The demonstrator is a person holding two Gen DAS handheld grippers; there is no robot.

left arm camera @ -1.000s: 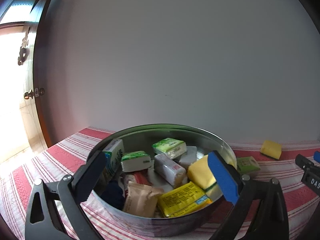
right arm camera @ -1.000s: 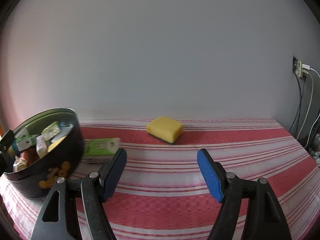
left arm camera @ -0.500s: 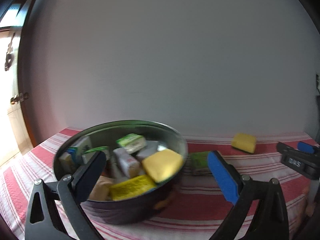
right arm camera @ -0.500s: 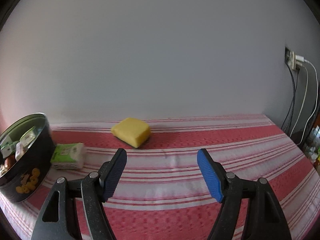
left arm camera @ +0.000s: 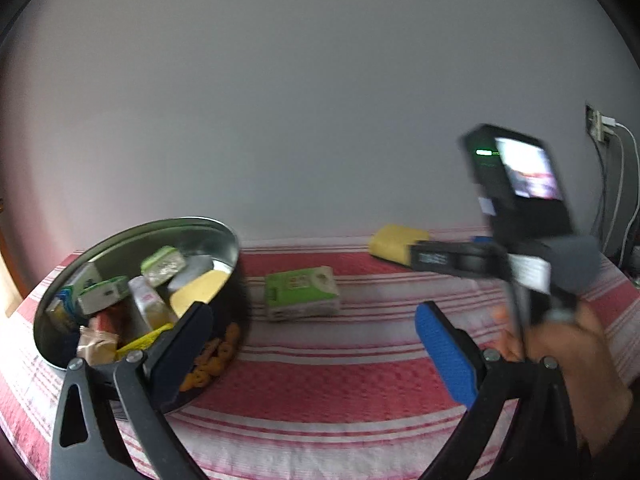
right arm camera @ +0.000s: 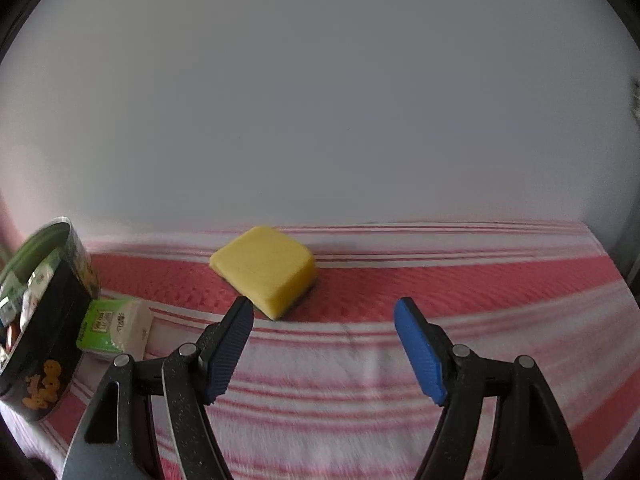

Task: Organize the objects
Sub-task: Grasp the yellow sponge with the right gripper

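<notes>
A yellow sponge lies on the red-striped cloth near the wall, just ahead of my open, empty right gripper; its left finger tip is close to the sponge's near corner. The sponge also shows in the left wrist view. A green tissue pack lies between the sponge and a round black tin holding several packets; the pack also shows in the right wrist view, as does the tin. My left gripper is open and empty, in front of the tissue pack. The right gripper's body crosses the left view.
The striped tablecloth covers the table up to a plain wall. A wall socket with cables is at the far right. The person's hand holds the right gripper.
The left gripper has swung right, away from over the tin, so the tissue pack is now centred. The right gripper has moved forward toward the yellow sponge.
</notes>
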